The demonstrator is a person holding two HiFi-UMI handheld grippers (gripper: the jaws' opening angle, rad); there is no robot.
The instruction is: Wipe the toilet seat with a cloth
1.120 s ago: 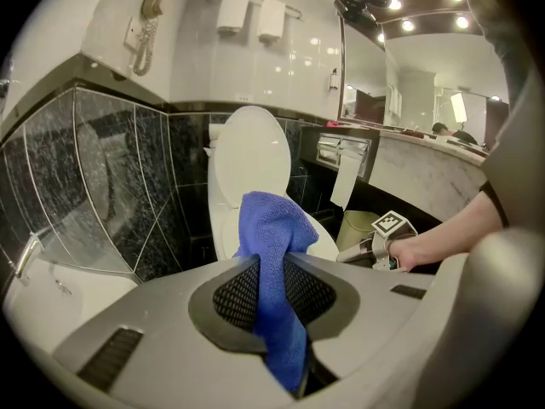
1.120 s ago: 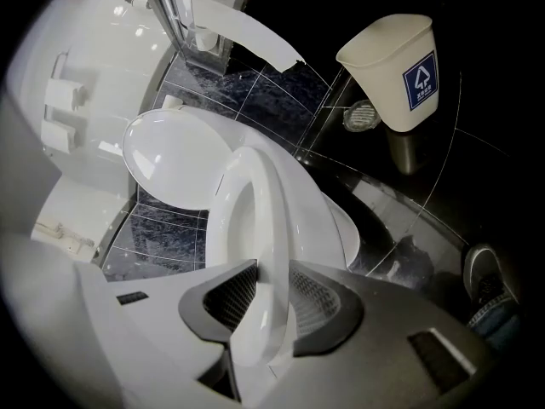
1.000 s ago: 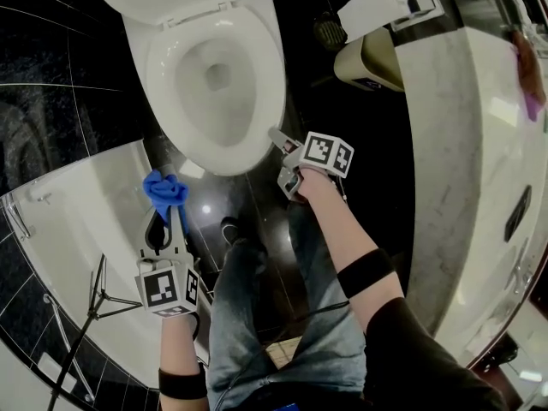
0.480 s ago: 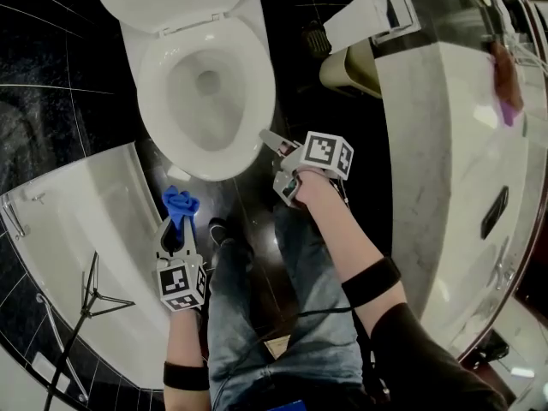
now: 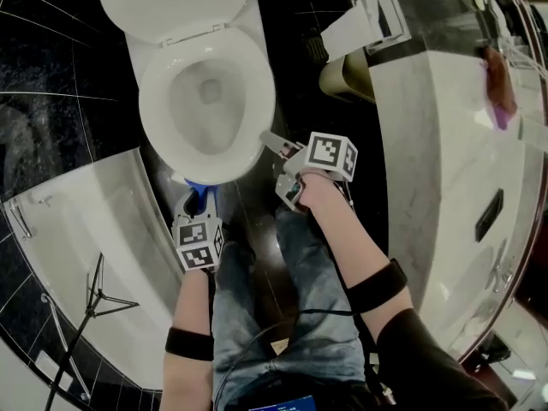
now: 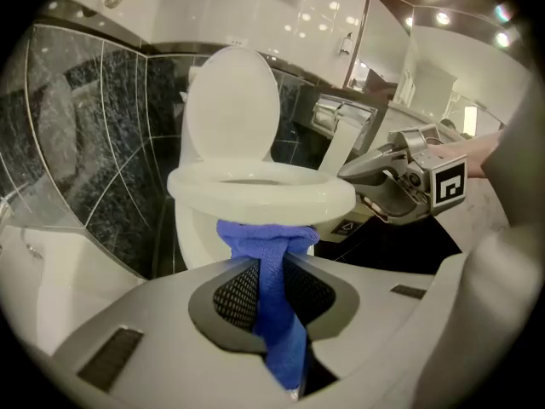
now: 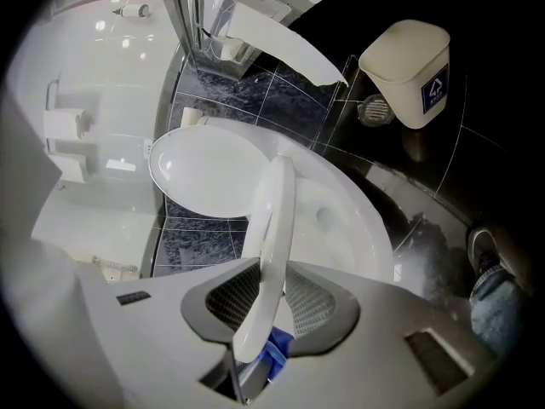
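The white toilet seat lies over the bowl, with the lid up. My right gripper is at the seat's front right edge. Its jaws have just been closing. In the right gripper view the seat runs edge-on between the pads of my right gripper, raised off the bowl. My left gripper is shut on a blue cloth at the bowl's front. In the left gripper view the cloth bunches just under the seat, ahead of my left gripper.
A beige waste bin stands right of the toilet, under a paper holder. A marble counter runs along the right and a white tub curves at the left. My legs stand on the dark floor before the bowl.
My left gripper has carried the blue cloth forward and down, from beside the tub to the bowl's front rim. The right gripper has stayed at the seat's edge.
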